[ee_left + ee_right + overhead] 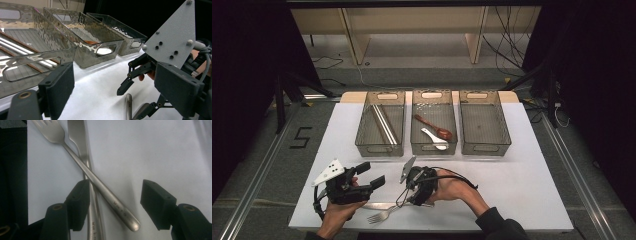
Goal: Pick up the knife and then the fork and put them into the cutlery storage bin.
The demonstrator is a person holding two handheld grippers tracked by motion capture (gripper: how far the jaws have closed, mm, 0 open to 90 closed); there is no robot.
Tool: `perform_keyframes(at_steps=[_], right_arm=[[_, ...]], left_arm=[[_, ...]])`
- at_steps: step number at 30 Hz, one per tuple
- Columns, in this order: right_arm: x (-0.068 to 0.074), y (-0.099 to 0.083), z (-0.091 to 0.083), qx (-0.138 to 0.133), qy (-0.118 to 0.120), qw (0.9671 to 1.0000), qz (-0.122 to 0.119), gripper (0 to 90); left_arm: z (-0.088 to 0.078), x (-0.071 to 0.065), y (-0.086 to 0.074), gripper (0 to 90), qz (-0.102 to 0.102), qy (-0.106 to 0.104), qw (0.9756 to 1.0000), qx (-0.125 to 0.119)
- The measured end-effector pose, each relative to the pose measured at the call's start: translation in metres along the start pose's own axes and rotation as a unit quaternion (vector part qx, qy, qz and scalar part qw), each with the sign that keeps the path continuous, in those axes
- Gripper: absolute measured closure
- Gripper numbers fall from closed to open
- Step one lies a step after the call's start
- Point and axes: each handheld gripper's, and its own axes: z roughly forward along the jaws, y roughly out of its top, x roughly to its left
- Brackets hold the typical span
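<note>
While the right gripper [113, 205] is held over the fork [100, 182], its jaws stand apart around the handle, no pad pressing it yet. A knife [81, 147] is crossed under the fork. The left gripper [372, 176], beside the fork, is open and empty. Beyond the fork, three bins [380, 145] are set: sticks and spoons are sorted; fork and knife are judged left.

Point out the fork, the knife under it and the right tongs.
fork [100, 185], right gripper view, middle of its handle.
knife [79, 135], right gripper view, on its blade.
right tongs [113, 202], right gripper view, midway between the two open black jaws.
</note>
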Motion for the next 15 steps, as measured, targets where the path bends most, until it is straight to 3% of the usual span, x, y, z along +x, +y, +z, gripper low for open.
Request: perform_keyframes(at_steps=[10, 15], right_arm=[[-0.0049, -0.0025, 0.0025, 0.007, 0.000, 1.0000, -0.003, 47.7], [-0.0048, -0.0045, 0.0016, 0.024, -0.004, 0.9997, -0.006, 50.1]], left_arm=[[-0.0007, 0.0001, -0.0001, 16.1, 0.002, 0.000, 1.0000, -0.001], [-0.0007, -0.0004, -0.0001, 16.0, 0.006, -0.001, 1.0000, 0.002]])
